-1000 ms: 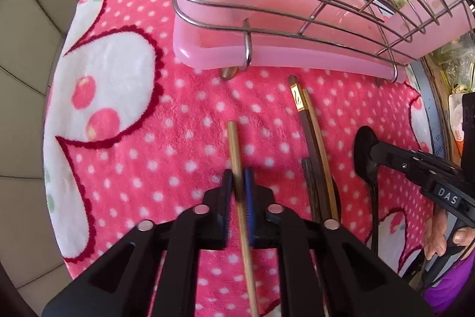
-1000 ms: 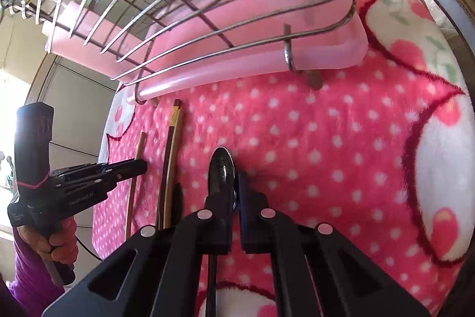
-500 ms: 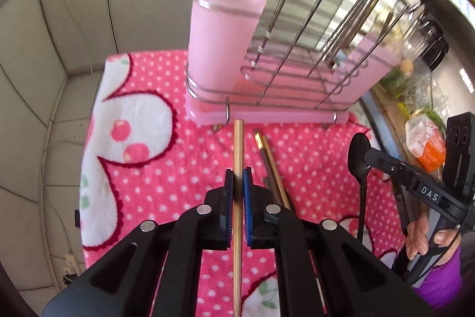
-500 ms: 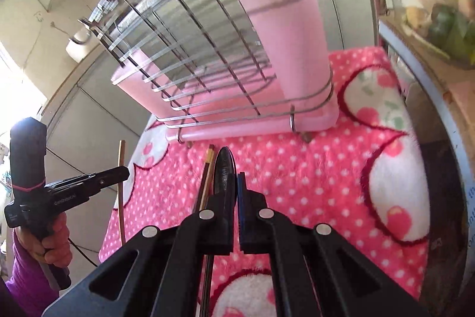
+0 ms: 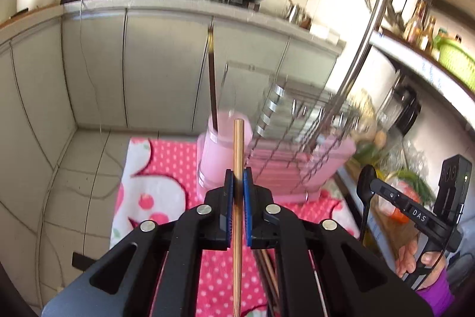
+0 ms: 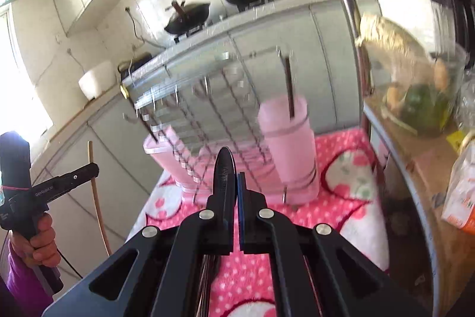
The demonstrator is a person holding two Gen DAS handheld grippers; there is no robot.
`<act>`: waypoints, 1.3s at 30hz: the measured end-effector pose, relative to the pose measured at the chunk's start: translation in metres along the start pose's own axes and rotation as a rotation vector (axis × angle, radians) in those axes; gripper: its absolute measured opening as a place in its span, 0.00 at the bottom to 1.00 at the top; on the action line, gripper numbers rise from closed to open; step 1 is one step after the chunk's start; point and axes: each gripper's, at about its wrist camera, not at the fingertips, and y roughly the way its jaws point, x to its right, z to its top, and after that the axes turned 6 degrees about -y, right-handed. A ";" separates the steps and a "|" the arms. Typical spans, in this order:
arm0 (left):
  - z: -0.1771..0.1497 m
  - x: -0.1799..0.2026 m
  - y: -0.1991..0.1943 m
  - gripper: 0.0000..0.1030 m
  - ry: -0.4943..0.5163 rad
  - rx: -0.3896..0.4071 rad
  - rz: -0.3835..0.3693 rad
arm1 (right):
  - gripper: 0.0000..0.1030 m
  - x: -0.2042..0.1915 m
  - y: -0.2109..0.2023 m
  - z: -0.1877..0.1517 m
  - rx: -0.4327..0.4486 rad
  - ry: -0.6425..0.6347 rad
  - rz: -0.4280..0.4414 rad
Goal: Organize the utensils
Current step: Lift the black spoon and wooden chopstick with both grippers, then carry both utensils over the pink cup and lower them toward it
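In a tiled kitchen, we hold two utensils aloft above a pink polka-dot towel (image 5: 178, 156), both aimed at the pink utensil cup (image 5: 221, 156) clipped to the end of a wire dish rack (image 5: 299, 121).

On the left, our left gripper (image 5: 237, 189) has its blue-padded fingers pinched on a light wooden chopstick (image 5: 238, 144), gripped partway along its length so that its blunt end rises in front of the cup's rim. One dark chopstick (image 5: 212, 79) stands in the cup. To seat ours well, we judge that the stick should be brought directly over the cup's mouth and tipped close to upright before the pinch is eased, so it slides in beside the dark one and does not glance off the rim or the rack wires just beside it.

In the middle, more chopsticks (image 5: 268, 272) lie on the towel below the gripper, waiting their turn.

On the right, our right gripper (image 6: 230, 192) has its fingers pressed on a black spoon (image 6: 225, 168), bowl pointing up toward the rack. It hangs well apart from the cup (image 6: 289, 147), and we think it wise to hold it back until the left hand clears the opening, since both cannot reach the cup at once.
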 end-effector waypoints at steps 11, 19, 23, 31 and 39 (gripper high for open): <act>0.075 0.024 -0.036 0.05 -0.037 0.336 -0.034 | 0.01 -0.009 -0.044 0.085 0.276 -0.091 -0.100; 0.116 0.025 -0.029 0.05 -0.065 0.490 -0.015 | 0.01 -0.007 -0.047 0.132 0.434 -0.159 -0.210; 0.128 0.020 -0.017 0.05 -0.079 0.529 -0.012 | 0.01 -0.006 -0.038 0.145 0.498 -0.193 -0.266; 0.127 0.007 0.019 0.05 -0.077 0.552 0.022 | 0.02 0.008 0.000 0.140 0.551 -0.246 -0.343; 0.113 0.004 0.042 0.05 -0.030 0.555 0.046 | 0.02 0.018 0.022 0.125 0.566 -0.249 -0.347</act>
